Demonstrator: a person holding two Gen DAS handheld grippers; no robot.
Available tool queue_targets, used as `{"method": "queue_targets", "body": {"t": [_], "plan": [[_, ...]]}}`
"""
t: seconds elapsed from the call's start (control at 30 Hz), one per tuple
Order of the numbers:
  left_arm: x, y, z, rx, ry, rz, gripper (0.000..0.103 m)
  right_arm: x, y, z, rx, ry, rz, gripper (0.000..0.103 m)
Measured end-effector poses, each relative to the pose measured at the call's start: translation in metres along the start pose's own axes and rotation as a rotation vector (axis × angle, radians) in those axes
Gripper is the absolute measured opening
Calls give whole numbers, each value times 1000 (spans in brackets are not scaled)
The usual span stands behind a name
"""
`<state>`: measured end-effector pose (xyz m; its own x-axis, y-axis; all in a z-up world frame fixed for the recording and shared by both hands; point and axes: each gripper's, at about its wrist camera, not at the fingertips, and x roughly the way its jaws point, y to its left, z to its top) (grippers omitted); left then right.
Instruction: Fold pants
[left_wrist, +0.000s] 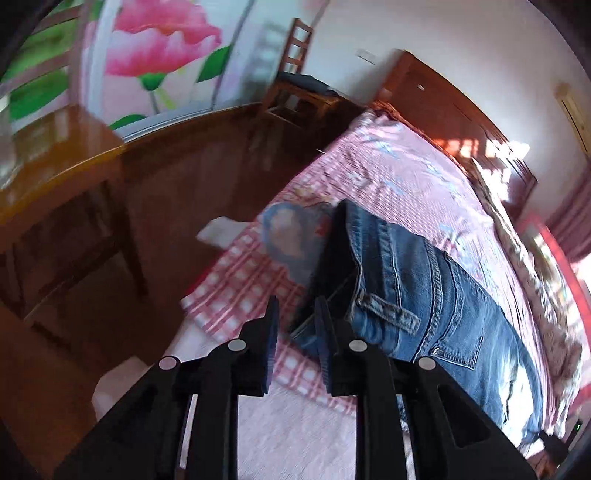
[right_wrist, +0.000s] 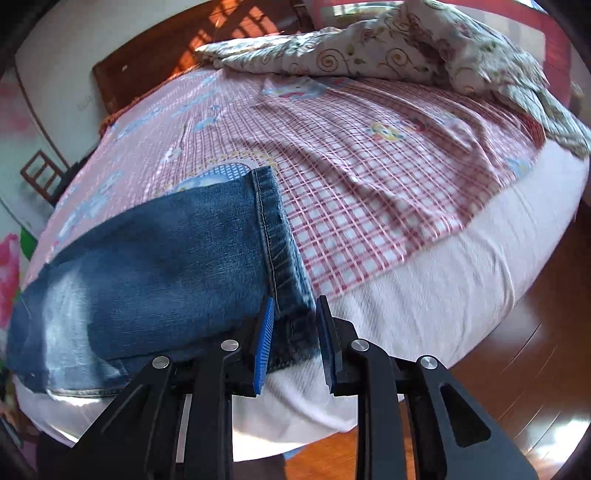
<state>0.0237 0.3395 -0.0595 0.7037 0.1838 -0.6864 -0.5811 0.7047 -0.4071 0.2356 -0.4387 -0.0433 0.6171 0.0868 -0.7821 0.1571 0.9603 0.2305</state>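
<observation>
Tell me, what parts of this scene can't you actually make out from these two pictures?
- Left wrist view: the far legs of the blue denim jeans run off the lower right edge.
- Left wrist view: the wooden chair and pink flower mural are smeared by blur.
- Right wrist view: the jeans' waist is cut off at the left edge; the right tongs hide the hem corner beneath them.

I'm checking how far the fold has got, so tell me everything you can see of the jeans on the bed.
The jeans are blue denim with faded patches, lying flat across the pink checked sheet near the bed's edge. The left view shows the waistband, a belt loop and a back pocket; the right view shows a stitched leg hem. The left gripper stands open at the waistband corner, and the right gripper stands open around the hem's near corner. Neither clearly pinches the cloth.
</observation>
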Motion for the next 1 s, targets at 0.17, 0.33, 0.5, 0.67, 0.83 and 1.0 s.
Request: {"method": "queue_targets", "body": {"t": [0.17, 0.33, 0.5, 0.67, 0.83, 1.0], "plan": [[-15, -1, -26, -125, 40, -136, 56, -31, 23, -36, 114, -46, 189, 37], [7, -8, -31, -352, 66, -326, 63, -30, 70, -58, 188, 15, 378, 37], [38, -26, -36, -509, 136, -438, 62, -39, 121, -69, 66, 49, 452, 37], [50, -41, -28, -486, 132, -370, 62, -47, 135, -74, 43, 60, 477, 37], [56, -47, -31, -474, 156, -297, 62, -50, 131, -75, 54, 60, 477, 37], [69, -47, -34, -523, 127, -321, 54, -49, 129, -77, 40, 61, 475, 37]]}}
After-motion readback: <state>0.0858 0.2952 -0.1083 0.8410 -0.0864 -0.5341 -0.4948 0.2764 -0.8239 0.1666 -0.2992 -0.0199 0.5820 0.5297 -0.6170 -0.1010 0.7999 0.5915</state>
